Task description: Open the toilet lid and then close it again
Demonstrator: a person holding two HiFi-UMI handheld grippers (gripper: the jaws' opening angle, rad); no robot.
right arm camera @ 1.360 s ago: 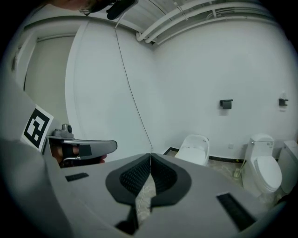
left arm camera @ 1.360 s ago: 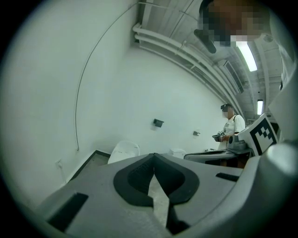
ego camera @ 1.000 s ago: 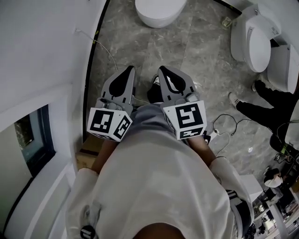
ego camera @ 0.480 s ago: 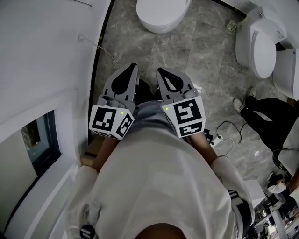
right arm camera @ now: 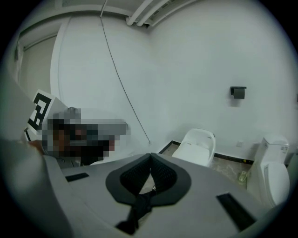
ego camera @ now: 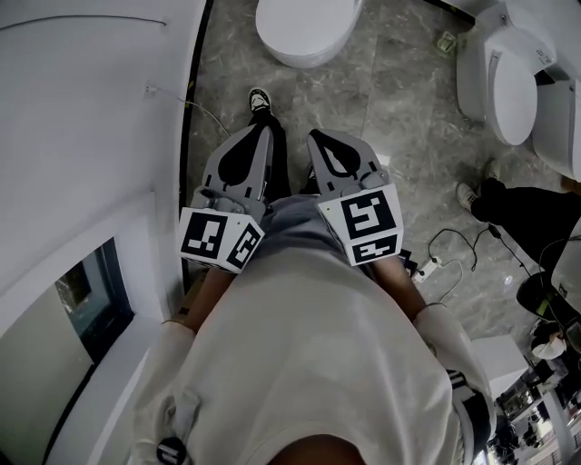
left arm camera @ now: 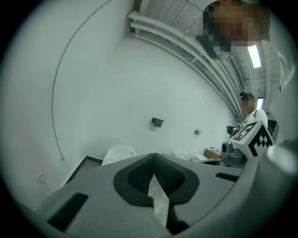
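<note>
A white toilet (ego camera: pixel 304 27) stands on the grey marble floor at the top of the head view, its lid down. It also shows in the left gripper view as toilet (left arm camera: pixel 118 153) and in the right gripper view as toilet (right arm camera: pixel 198 146), against the white wall. My left gripper (ego camera: pixel 259 132) and right gripper (ego camera: pixel 315 136) are held side by side in front of my body, pointing toward it and well short of it. The jaws of both meet at the tips with nothing between them. My shoe (ego camera: pixel 260 100) shows just past the left gripper.
A second toilet (ego camera: pixel 508 86) stands at the right, also seen as toilet (right arm camera: pixel 272 172). A person in dark trousers (ego camera: pixel 526 213) stands at the right edge. A cable and power strip (ego camera: pixel 436 265) lie on the floor. A white wall (ego camera: pixel 91 109) runs along the left.
Both grippers have been carried forward toward the toilet, still shut. My foot has stepped out ahead of the left gripper. The toilet sits closer to the top edge.
</note>
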